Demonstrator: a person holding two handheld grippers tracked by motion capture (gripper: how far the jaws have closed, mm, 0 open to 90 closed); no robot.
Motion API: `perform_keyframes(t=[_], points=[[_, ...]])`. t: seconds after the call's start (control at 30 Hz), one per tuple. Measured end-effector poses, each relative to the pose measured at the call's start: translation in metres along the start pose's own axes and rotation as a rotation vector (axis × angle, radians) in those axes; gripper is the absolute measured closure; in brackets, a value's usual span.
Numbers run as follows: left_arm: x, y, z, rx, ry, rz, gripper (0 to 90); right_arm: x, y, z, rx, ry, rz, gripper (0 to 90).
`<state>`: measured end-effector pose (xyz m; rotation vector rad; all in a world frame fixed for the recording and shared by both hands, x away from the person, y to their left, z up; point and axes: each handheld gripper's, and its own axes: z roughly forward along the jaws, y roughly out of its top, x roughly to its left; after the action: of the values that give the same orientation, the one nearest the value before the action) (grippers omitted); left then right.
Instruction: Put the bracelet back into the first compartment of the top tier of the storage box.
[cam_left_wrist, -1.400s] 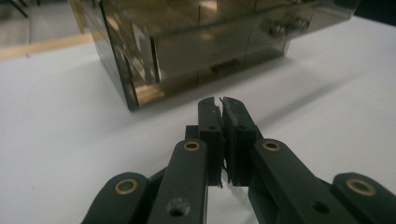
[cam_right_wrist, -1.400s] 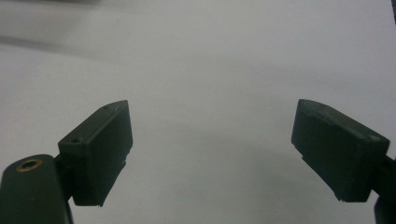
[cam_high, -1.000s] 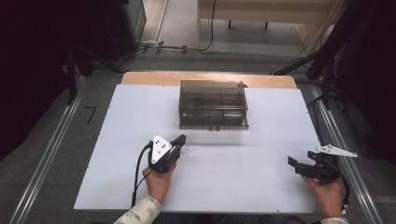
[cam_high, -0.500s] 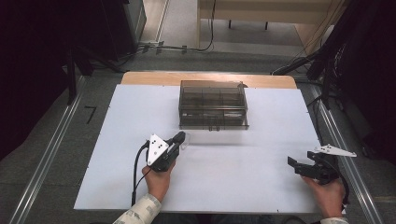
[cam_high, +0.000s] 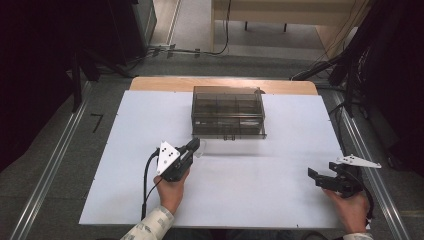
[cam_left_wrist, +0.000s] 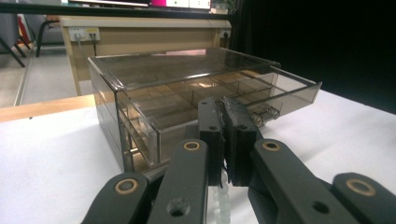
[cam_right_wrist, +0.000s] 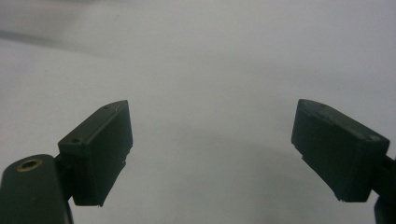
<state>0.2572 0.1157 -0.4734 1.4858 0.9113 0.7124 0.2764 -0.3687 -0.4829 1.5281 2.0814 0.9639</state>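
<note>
Near the smoky drawer box (cam_high: 228, 111), left gripper (cam_high: 194, 146) jaws pinch clear beads (cam_left_wrist: 221, 196); right gripper (cam_high: 314, 177) jaws gape empty

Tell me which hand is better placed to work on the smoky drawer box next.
Left. The left gripper, jaws shut, sits just in front of the drawer box, facing it. The right gripper, jaws open, rests far off near the table's right edge.

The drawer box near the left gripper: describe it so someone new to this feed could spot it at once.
Start at the white table top; the drawer box sits toward its far edge, near the middle, ahead of the left gripper. It is a low smoky see-through plastic cabinet split into small compartments, with one drawer pulled partly out in the left gripper view. Nothing else stands on the white surface besides the grippers.
</note>
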Motion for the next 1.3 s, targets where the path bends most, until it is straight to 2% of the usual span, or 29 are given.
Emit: perform_keyframes(t=[0.17,0.37,1.3], points=[[0.002,0.007,0.0,-0.029,-0.004,-0.002,87.4,0.0,0.0,0.0,0.003,-0.001,-0.001,10.9],[0.004,0.008,0.001,-0.035,-0.004,-0.011,87.5,0.0,0.0,0.001,0.004,-0.002,-0.002,10.9],[0.015,0.028,0.007,-0.123,-0.015,-0.055,87.5,0.001,0.0,0.002,0.009,-0.005,0.001,10.9]])
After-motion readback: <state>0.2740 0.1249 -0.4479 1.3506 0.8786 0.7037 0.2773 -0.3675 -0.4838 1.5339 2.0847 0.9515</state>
